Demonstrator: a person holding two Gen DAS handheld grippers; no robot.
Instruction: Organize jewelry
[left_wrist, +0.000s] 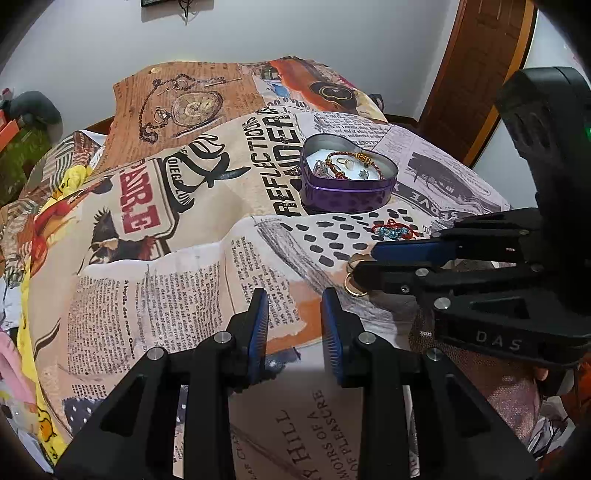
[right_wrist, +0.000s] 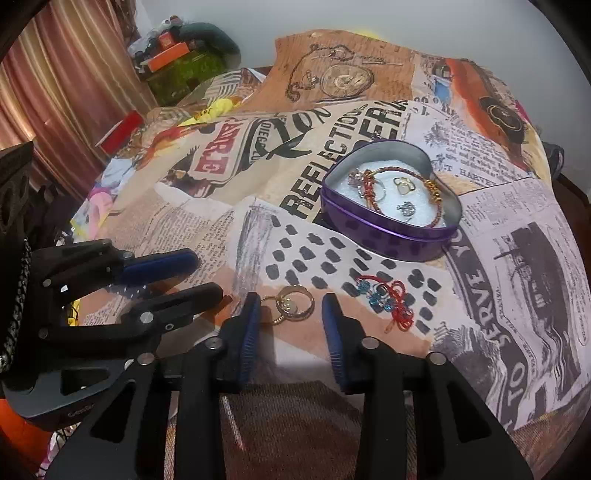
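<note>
A purple heart-shaped tin (left_wrist: 345, 194) (right_wrist: 388, 236) stands open on the printed cloth and holds a red beaded bracelet (right_wrist: 373, 184), rings and small earrings. A red and blue bracelet (right_wrist: 388, 297) (left_wrist: 395, 230) lies on the cloth in front of the tin. Gold rings (right_wrist: 293, 304) (left_wrist: 352, 286) lie just ahead of my right gripper (right_wrist: 291, 321), which is open and empty. My left gripper (left_wrist: 293, 317) is open and empty, to the left of the right one. Each gripper shows in the other's view.
The cloth (left_wrist: 184, 229) with newspaper print covers a round table (right_wrist: 517, 258). Boxes and clutter (right_wrist: 177, 55) sit at the far left, by a curtain (right_wrist: 66, 74). A wooden door frame (left_wrist: 476, 74) stands at the back right. A white wall is behind.
</note>
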